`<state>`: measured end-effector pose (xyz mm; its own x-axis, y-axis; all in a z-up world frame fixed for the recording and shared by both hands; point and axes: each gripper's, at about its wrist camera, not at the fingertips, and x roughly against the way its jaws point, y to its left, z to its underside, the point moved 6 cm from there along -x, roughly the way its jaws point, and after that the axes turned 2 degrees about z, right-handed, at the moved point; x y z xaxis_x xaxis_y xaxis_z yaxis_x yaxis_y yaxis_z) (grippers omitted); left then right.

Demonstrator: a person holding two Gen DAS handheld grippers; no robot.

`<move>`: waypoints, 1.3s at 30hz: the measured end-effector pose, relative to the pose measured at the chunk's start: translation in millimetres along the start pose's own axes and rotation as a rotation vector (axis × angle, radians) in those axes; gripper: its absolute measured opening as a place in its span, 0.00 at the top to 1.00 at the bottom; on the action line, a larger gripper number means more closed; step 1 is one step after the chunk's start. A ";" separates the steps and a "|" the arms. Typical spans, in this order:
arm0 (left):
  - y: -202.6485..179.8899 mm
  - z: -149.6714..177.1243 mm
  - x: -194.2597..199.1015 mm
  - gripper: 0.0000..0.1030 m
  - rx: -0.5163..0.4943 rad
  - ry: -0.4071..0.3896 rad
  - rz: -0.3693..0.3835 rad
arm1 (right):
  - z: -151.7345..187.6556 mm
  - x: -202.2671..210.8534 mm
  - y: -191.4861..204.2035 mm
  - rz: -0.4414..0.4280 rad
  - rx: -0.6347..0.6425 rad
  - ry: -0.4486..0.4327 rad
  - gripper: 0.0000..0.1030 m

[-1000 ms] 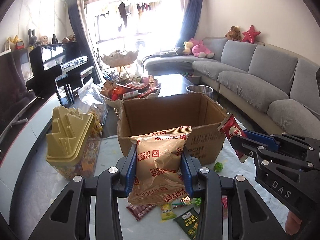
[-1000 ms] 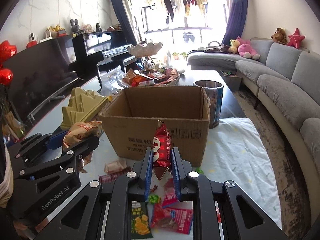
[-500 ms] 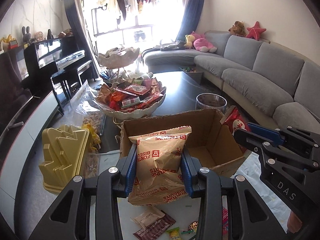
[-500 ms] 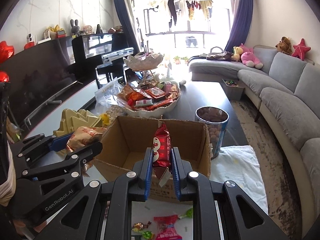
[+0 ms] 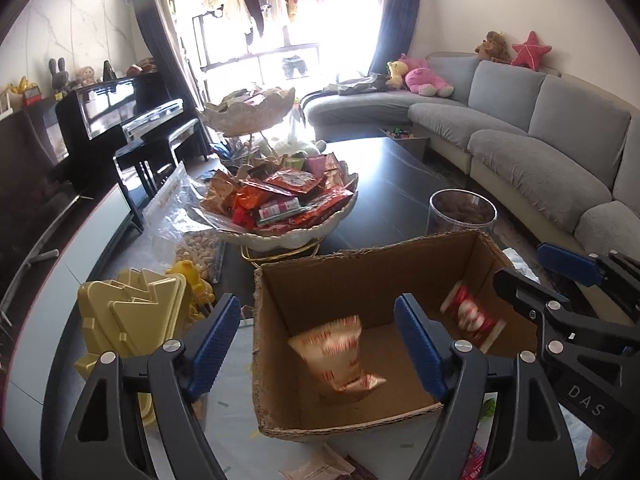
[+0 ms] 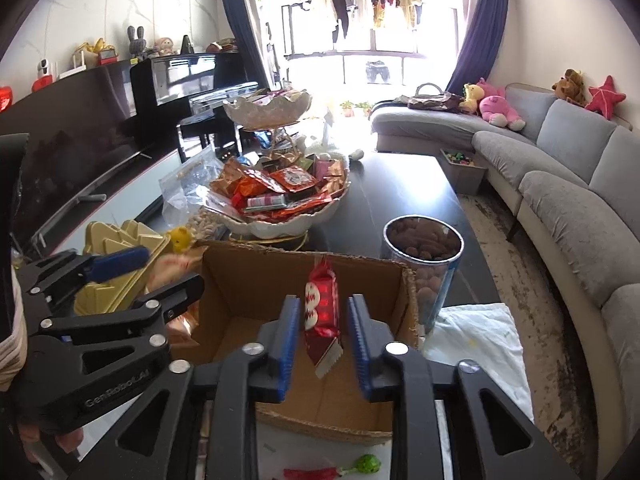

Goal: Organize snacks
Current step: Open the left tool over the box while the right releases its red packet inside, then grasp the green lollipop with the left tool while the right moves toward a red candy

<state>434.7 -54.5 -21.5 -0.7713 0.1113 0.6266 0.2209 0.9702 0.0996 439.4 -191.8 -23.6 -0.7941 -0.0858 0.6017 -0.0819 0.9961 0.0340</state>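
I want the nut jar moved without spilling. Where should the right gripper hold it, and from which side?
Probably across the jar mid-height, on its upright round wall, coming level from its right: the cardboard box crowds its left, and its top is open.

Tan biscuit packet [image 5: 338, 354] and red packet [image 5: 472, 316], blurred, inside open cardboard box [image 5: 360, 276]
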 end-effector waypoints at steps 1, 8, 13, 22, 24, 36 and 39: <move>0.5 2.7 3.0 0.22 -0.001 -0.003 0.005 | 1.0 1.3 -3.8 0.026 -0.005 -0.013 0.49; 0.0 20.0 31.6 0.14 0.024 -0.020 0.031 | 19.3 23.2 -8.1 0.034 0.010 -0.029 0.40; -7.0 30.6 58.7 0.11 0.017 -0.050 0.031 | 33.6 46.1 -6.2 0.028 0.026 -0.032 0.38; -21.3 53.7 102.0 0.06 0.012 -0.091 0.029 | 56.7 91.3 -9.5 0.020 0.031 -0.064 0.31; -24.9 60.1 106.3 0.06 0.017 -0.090 0.025 | 61.6 99.8 -7.9 0.025 0.043 -0.070 0.31; -52.2 107.2 117.0 0.06 0.019 -0.053 0.036 | 102.7 127.1 -26.6 0.076 0.045 -0.077 0.29; -60.2 119.9 116.4 0.06 0.014 -0.034 0.041 | 117.3 126.4 -34.3 0.084 0.036 -0.054 0.29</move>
<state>260.1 -74.2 -47.2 -0.7819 0.1581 0.6030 0.2446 0.9675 0.0635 271.2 -239.4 -42.3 -0.8305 -0.0044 0.5570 -0.0349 0.9984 -0.0442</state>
